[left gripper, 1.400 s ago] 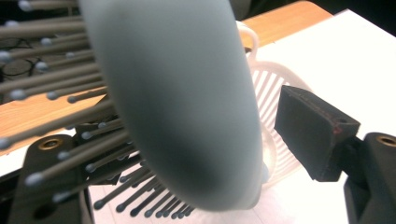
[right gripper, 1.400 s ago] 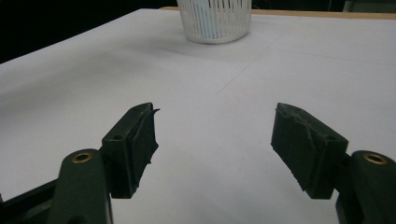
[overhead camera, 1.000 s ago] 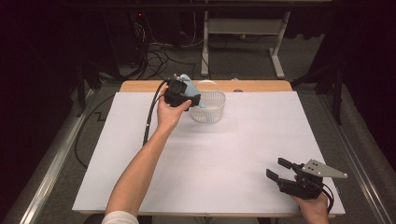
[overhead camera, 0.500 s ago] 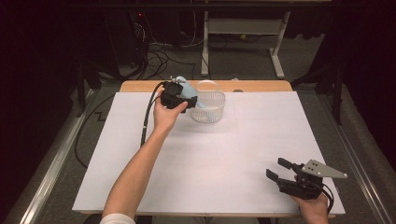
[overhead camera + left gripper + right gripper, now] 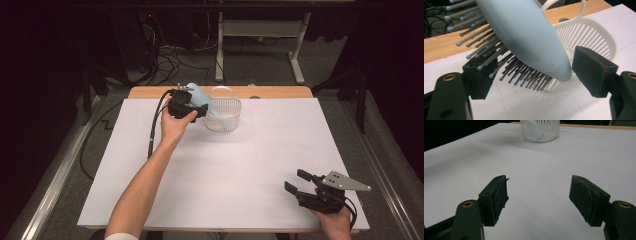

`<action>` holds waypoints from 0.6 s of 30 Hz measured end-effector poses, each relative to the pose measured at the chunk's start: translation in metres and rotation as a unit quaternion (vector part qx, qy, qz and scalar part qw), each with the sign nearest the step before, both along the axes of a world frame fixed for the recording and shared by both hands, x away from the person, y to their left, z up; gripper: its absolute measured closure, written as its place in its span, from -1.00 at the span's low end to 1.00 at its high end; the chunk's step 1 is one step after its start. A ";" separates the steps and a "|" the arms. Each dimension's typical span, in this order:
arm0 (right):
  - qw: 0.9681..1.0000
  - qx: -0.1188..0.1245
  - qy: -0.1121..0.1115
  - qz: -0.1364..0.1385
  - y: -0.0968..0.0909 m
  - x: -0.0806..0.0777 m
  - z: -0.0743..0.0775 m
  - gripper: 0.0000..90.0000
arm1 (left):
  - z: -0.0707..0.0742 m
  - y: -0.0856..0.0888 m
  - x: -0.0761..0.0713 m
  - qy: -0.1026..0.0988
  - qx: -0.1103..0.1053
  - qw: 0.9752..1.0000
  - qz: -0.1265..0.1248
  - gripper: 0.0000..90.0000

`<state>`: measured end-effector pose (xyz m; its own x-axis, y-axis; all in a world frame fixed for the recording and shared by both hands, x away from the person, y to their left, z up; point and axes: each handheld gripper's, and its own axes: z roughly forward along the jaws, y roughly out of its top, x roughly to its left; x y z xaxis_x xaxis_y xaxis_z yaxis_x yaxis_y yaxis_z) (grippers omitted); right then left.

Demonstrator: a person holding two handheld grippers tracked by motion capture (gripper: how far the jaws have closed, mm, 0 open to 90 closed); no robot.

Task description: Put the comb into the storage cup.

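Starting with the white surface (image 5: pixel 225 175), you have bare paper on all sides of both tools, with a strip of wood showing at its far edge beyond the basket. Next in size, the white slatted basket (image 5: pixel 223 115) stands just ahead of your left gripper (image 5: pixel 531 67) and slightly below its jaws, its looped handle rising behind. The pale blue hairbrush (image 5: pixel 524 35) lies slanted between those jaws: the left-hand pad sits in among the bristles, the right-hand pad stands just off the rounded tip, so the jaws look parted around it (whether the brush is pinched or merely resting there, I cannot tell). Part of the brush seems already tipped over the basket's near rim.

My reading is that you are letting the brush go into the basket. To do it well, keep the tip pointed down past the rim before you widen the jaws further, and draw back along the brush's line so the bristles slip off the left-hand pad rather than snagging. The handle loop beyond the jaws is the one thing likely to catch; stay under it.

Your right gripper (image 5: pixel 311 190) rests well apart near the surface's near corner, jaws wide open on nothing, basket far ahead of them.
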<state>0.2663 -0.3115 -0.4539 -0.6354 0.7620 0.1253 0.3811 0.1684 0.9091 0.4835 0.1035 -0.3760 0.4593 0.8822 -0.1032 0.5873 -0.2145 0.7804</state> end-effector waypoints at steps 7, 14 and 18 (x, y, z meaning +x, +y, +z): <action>1.000 0.000 -0.001 0.000 0.000 -0.001 0.000 -0.31 | 0.003 0.002 -0.003 -0.001 -0.002 1.000 0.001 -0.57; 1.000 0.000 -0.001 0.000 0.000 -0.001 0.000 -0.31 | 0.006 0.005 -0.006 -0.005 -0.001 1.000 -0.004 -0.57; 1.000 -0.001 -0.003 0.001 0.000 -0.001 0.001 -0.31 | 0.007 0.005 -0.008 -0.008 -0.003 1.000 -0.005 -0.59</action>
